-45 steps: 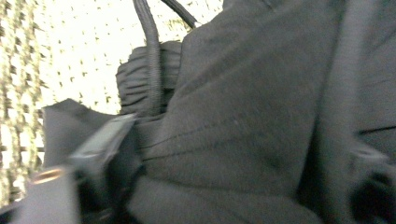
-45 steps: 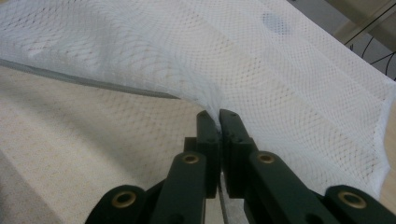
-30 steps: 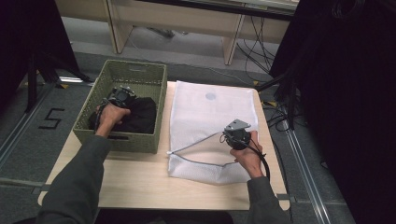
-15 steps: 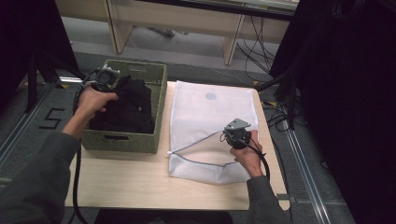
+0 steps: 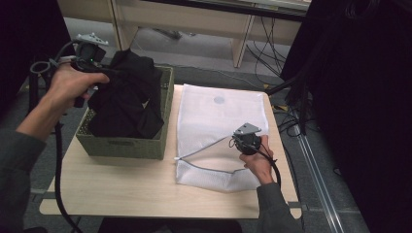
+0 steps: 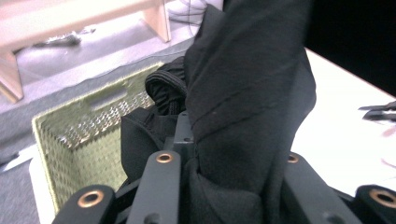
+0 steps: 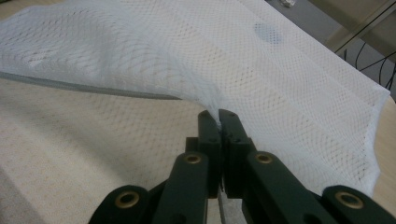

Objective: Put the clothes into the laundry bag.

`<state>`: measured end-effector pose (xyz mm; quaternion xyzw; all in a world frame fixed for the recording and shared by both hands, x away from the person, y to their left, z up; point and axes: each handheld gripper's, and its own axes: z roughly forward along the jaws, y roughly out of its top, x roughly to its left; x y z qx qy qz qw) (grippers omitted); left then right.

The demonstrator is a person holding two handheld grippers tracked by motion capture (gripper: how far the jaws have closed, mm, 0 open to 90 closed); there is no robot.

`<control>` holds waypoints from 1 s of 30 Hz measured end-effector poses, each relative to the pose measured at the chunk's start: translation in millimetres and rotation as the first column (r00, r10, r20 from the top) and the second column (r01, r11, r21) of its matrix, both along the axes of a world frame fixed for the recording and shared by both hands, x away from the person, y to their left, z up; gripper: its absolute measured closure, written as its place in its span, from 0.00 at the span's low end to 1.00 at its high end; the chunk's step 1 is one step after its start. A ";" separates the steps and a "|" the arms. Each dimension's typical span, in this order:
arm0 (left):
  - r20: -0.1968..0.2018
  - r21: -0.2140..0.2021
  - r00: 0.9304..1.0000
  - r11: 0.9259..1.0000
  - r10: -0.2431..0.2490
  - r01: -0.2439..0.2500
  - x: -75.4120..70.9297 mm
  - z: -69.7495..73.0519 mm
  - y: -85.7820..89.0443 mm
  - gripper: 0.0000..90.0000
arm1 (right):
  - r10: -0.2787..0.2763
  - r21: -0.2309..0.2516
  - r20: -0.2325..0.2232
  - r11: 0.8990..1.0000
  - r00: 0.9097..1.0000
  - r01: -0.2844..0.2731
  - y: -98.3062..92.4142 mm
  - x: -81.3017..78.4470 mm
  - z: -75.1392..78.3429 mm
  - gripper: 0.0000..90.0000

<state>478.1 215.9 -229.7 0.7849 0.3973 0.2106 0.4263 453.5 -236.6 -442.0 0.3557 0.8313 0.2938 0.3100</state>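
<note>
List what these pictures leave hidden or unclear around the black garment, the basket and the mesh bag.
- Basket floor: high view, covered by the black garment.
- Left tool tips: left gripper view, wrapped in the garment.
- What kind of garment it is: bunched folds, cannot tell.
- Mesh bag inside: high view, the lifted edge held by the right tool hides it.

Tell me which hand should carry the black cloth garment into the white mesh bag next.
Left. The left gripper is shut on the black cloth garment, lifted above the green woven basket. The right gripper is pinching the upper layer of the white mesh bag at its opening, so it should probably stay there.
</note>
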 end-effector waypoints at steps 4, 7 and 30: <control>0.028 0.004 0.999 1.000 -0.021 0.021 -19.7 22.9 -10.7 0.80 | 0.018 0.003 -0.016 1.000 1.000 -0.018 -0.7 0.9 0.2 0.99; 0.053 -0.012 0.997 0.998 -0.060 0.061 -37.0 34.1 -19.5 0.80 | 0.020 0.004 -0.004 1.000 1.000 -0.020 -2.1 2.3 0.8 0.99; -0.033 -0.118 0.904 0.900 -0.425 0.419 -103.6 -72.7 -144.2 0.79 | -0.014 0.005 -0.001 1.000 1.000 0.014 -3.2 -0.2 1.4 0.99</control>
